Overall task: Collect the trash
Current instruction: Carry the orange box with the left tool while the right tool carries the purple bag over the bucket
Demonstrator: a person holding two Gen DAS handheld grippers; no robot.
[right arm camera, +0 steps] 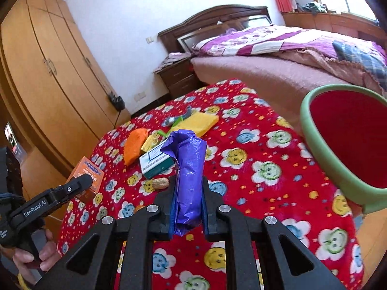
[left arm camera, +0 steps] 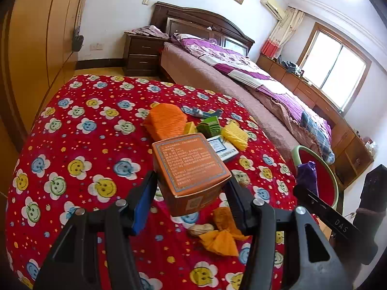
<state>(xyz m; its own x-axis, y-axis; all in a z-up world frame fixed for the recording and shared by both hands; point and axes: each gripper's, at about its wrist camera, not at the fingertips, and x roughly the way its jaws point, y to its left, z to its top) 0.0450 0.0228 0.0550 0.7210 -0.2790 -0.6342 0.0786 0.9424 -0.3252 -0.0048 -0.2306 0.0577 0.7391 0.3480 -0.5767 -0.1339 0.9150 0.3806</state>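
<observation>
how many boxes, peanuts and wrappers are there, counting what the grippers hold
boxes: 4 (orange box, white box, green box, small yellow box)
peanuts: 1 (peanut)
wrappers: 2 (purple wrapper, orange wrapper)
total: 7

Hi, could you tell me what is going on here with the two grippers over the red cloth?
A person is collecting trash with two handheld grippers. The left gripper is shut on an orange carton, lifted above the red smiley-flower cloth. The right gripper is shut on a crumpled purple plastic bag, near the green-rimmed bin. A peanut, more boxes and wrappers remain on the cloth.
</observation>
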